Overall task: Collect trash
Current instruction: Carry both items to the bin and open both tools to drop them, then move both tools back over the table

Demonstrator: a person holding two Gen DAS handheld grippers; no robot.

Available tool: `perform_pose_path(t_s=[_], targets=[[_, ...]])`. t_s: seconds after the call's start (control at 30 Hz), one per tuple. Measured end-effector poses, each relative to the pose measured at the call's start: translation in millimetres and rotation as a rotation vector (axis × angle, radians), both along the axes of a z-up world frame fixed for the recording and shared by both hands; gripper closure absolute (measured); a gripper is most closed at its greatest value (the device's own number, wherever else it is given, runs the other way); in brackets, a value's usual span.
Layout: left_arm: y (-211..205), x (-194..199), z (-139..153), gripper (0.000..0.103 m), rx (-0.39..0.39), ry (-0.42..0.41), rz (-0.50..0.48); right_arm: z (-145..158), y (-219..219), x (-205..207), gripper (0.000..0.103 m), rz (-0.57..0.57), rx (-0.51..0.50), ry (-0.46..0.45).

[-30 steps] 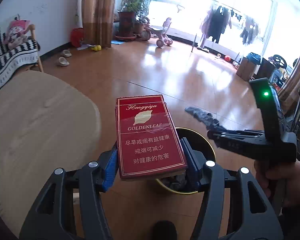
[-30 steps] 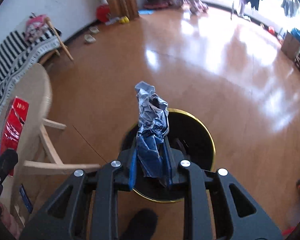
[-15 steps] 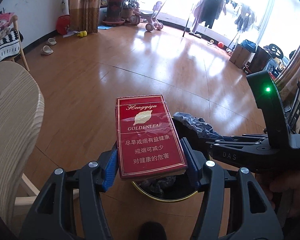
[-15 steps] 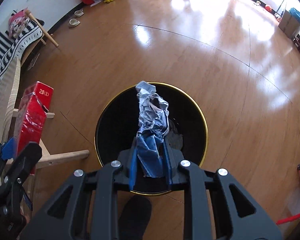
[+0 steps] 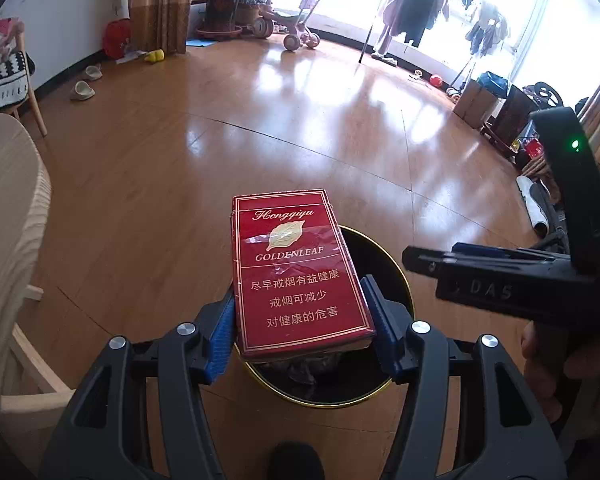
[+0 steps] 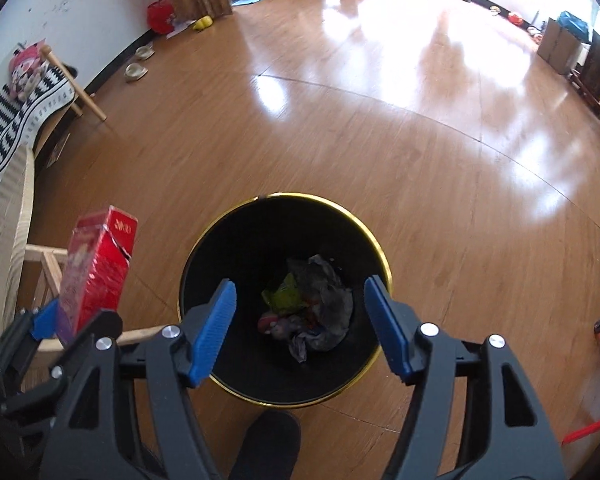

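My left gripper is shut on a red cigarette pack and holds it above the near rim of a black bin with a gold rim. My right gripper is open and empty, directly over the bin. The crumpled grey-blue wrapper lies inside the bin with other trash. In the right wrist view the pack sits left of the bin in the left gripper. In the left wrist view the right gripper shows from the side at the right.
A pale wooden table stands at the left, its legs close to the bin. A chair with a striped cloth is by the wall. Slippers, a tricycle, boxes and a clothes rack lie farther off.
My right gripper has opened and the crumpled wrapper has dropped into the bin. Both grippers have moved over the bin, away from the table. The left gripper still holds the pack.
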State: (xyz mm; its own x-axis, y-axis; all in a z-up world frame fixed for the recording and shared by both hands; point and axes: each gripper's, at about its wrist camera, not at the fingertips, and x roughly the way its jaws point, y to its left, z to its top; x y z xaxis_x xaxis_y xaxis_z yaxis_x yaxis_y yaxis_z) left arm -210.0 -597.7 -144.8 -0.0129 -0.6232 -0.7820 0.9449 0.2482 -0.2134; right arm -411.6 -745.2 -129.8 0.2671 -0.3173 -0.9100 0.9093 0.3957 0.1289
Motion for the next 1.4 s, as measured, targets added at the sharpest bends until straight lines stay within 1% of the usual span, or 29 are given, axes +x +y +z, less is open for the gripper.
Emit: perform_pose_path(t_s=[0.17,0.2,0.23,0.27,0.3,0.33,0.47,0.53,0.63,0.7,0.77,0.87,1.0,1.07,1.13,1.17,1.2,1.3,1.33,1.37,1.4], targets=[[-11,-10,-10,0.046,0.003,0.029,-0.041,13,-1,-16,0.035,-0.083,-0.043,-0.038],[-13,-13,-10,0.044,0.001,0.024,-0.046,17,-1,-19,0.034,-0.099,-0.057,-0.047],[-14,-15,-9,0.037,-0.003,0.015,-0.047,20,0,-21,0.032,-0.107,-0.068,-0.051],[-14,-16,-8,0.031,-0.01,0.009,-0.047,23,0,-23,0.03,-0.114,-0.083,-0.054],[-13,-17,-5,0.022,-0.029,0.006,-0.045,27,2,-23,0.029,-0.116,-0.1,-0.057],[-13,-17,-2,0.02,-0.04,0.006,-0.044,30,3,-23,0.028,-0.114,-0.108,-0.06],[-4,-11,8,0.02,-0.045,-0.004,-0.034,36,7,-15,0.028,-0.093,-0.118,-0.066],[4,-5,15,0.017,-0.049,-0.01,-0.021,39,12,-6,0.028,-0.069,-0.121,-0.063],[27,10,36,0.012,-0.068,-0.03,0.009,51,23,15,0.026,-0.011,-0.146,-0.062],[48,25,56,0.01,-0.086,-0.06,0.046,59,34,30,0.025,0.025,-0.163,-0.073],[70,42,74,0.009,-0.098,-0.08,0.094,70,48,52,0.025,0.072,-0.174,-0.096],[114,77,100,0.008,-0.111,-0.108,0.203,85,77,92,0.024,0.158,-0.184,-0.13],[186,130,124,0.008,-0.111,-0.136,0.367,103,128,161,0.023,0.302,-0.198,-0.162],[231,160,134,0.008,-0.109,-0.149,0.464,111,167,204,0.023,0.403,-0.203,-0.173],[274,185,138,0.008,-0.104,-0.16,0.555,117,204,240,0.023,0.498,-0.207,-0.188],[289,195,138,0.008,-0.101,-0.163,0.583,120,223,257,0.023,0.546,-0.205,-0.198],[314,209,140,0.008,-0.093,-0.167,0.632,123,247,278,0.023,0.612,-0.198,-0.213],[381,245,141,0.008,-0.083,-0.172,0.767,126,306,323,0.023,0.762,-0.17,-0.252],[398,254,141,0.008,-0.081,-0.169,0.803,126,322,335,0.023,0.801,-0.161,-0.259],[426,267,141,0.008,-0.081,-0.163,0.859,127,339,347,0.023,0.837,-0.155,-0.265],[440,276,143,0.008,-0.08,-0.161,0.892,126,359,363,0.023,0.888,-0.15,-0.27]])
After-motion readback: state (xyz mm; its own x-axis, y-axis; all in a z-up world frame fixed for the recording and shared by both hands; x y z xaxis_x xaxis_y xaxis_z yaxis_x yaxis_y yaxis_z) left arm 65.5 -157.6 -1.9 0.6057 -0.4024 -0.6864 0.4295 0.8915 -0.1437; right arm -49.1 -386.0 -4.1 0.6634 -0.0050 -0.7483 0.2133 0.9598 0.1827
